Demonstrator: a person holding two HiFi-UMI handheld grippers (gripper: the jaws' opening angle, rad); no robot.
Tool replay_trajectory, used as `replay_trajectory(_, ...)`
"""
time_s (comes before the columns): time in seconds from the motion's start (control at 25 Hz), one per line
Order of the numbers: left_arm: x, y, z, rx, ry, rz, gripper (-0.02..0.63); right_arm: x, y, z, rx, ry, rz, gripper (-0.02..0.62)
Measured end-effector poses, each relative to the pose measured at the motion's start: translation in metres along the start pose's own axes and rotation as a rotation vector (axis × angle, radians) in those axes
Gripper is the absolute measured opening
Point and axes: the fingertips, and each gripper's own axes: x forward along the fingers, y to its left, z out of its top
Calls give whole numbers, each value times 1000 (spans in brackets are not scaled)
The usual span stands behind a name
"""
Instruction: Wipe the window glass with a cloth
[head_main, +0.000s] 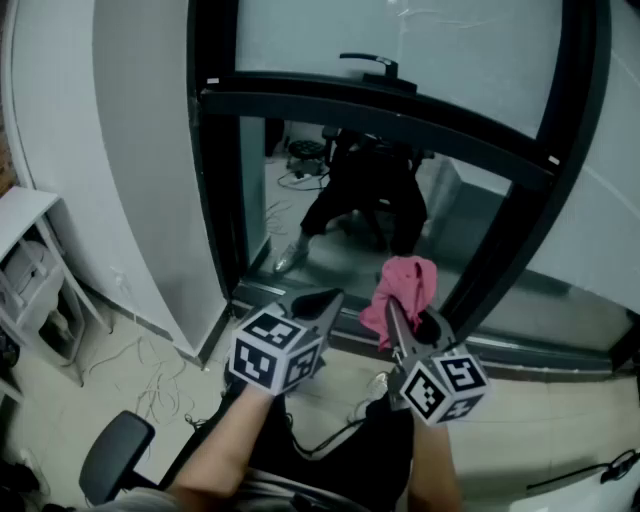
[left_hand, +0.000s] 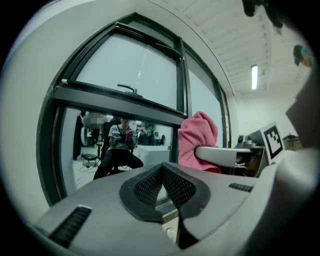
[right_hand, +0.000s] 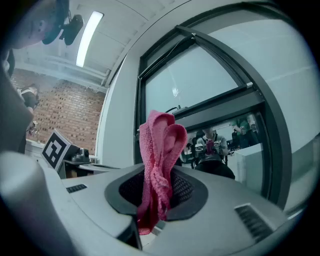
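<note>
The right tool grips a pink cloth between its jaws (the cloth stands bunched above them), held up before the lower window glass; contact with the pane is unclear. Beside it, the left tool has its jaws pressed together, empty.

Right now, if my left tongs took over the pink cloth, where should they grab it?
Probably grip the pink cloth on its bunched top, from the left: that fold stands free past the right tongs, whose jaws clamp its lower part. The left tongs are shut, so open first.
</note>
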Motion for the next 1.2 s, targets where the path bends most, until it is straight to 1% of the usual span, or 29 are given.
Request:
replay_trajectory(0.12,15,3,7,15,0,-9,6,5,-13,5,5,-9,-13,81)
replay_trajectory(0.28,35,17,21,36,-13,-3,6,23,-32,5,-7,8,-17,81)
replay_trajectory(0.68,82,81,40,70,-18,9,6,98,-62,19,-55,6,-8,83)
replay_trajectory(0.84,90,108,47,75,-30,21,6,133,-61,24,-100,15,7,81)
replay_trajectory(0.96,87,131,53,78,-43,42,6,159,-50,28,-134,19,29,81)
replay_trajectory(1.2,73,183,60,50,-53,111,6,210,-20,36,-206,40,84,83)
